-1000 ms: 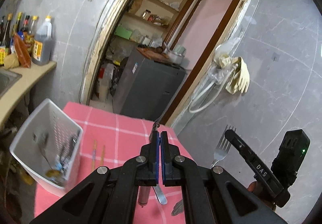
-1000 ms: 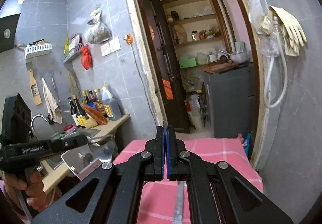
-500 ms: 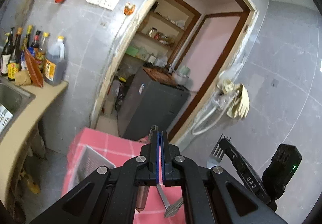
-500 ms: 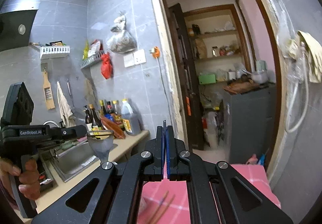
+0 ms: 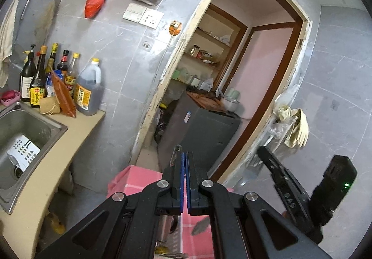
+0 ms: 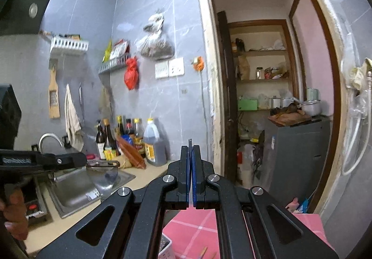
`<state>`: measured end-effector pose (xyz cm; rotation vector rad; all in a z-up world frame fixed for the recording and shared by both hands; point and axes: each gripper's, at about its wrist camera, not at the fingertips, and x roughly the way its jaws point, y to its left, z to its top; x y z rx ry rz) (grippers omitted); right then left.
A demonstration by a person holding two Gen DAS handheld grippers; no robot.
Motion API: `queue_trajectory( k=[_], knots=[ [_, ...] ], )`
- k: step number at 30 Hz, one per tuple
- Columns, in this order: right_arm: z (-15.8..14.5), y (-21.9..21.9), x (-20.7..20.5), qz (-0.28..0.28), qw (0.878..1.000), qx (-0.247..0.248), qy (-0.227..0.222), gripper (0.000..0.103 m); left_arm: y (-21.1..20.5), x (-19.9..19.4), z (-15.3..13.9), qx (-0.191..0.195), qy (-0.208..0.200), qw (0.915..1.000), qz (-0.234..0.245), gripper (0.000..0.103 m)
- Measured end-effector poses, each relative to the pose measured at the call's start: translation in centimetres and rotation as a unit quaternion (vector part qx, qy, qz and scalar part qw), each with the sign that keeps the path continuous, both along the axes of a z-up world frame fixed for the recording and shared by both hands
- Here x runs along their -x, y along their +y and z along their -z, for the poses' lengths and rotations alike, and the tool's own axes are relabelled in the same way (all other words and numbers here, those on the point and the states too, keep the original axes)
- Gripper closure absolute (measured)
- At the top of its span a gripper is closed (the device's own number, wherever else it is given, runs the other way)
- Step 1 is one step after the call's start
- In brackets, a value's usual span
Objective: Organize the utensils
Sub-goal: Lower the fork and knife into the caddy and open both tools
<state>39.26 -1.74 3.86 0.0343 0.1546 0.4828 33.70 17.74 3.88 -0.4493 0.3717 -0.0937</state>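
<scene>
Left gripper (image 5: 184,179) jaws are being kept clamped on a spatula (image 6: 103,178), right gripper (image 6: 191,179) jaws on a fork handle (image 6: 190,143), both being held high above the basket (image 6: 166,243), probably for dropping in.

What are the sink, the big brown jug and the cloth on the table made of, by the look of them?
The sink looks like brushed stainless steel: grey, dull sheen. The jug seems clear plastic with a moulded handle and yellow cap; the brown is likely the liquid inside. The cloth is pink with white check lines; whether woven or vinyl I cannot tell.
</scene>
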Motion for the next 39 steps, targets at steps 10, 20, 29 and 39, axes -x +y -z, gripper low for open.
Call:
queue_trajectory(
  k=[10,20,29,39],
  knots=[
    [4.5,3.8,-1.7,-0.033,0.998,0.028,0.039,0.101,0.8,0.3,2.2,-0.017,0.009,0.9998,0.011,0.101],
    [6.8,4.4,-1.3,-0.049,0.997,0.032,0.048,0.1,0.3,1.8,4.4,-0.025,0.012,0.9992,0.029,0.101],
    [7.8,3.8,-1.0,-0.078,0.994,0.013,0.081,0.097,0.6,2.3,5.9,0.009,0.032,0.9981,0.053,0.1],
    [7.7,1.5,-0.4,-0.09,0.989,-0.037,0.111,0.092,1.0,3.3,6.5,0.045,0.038,0.9966,0.059,0.098]
  ],
)
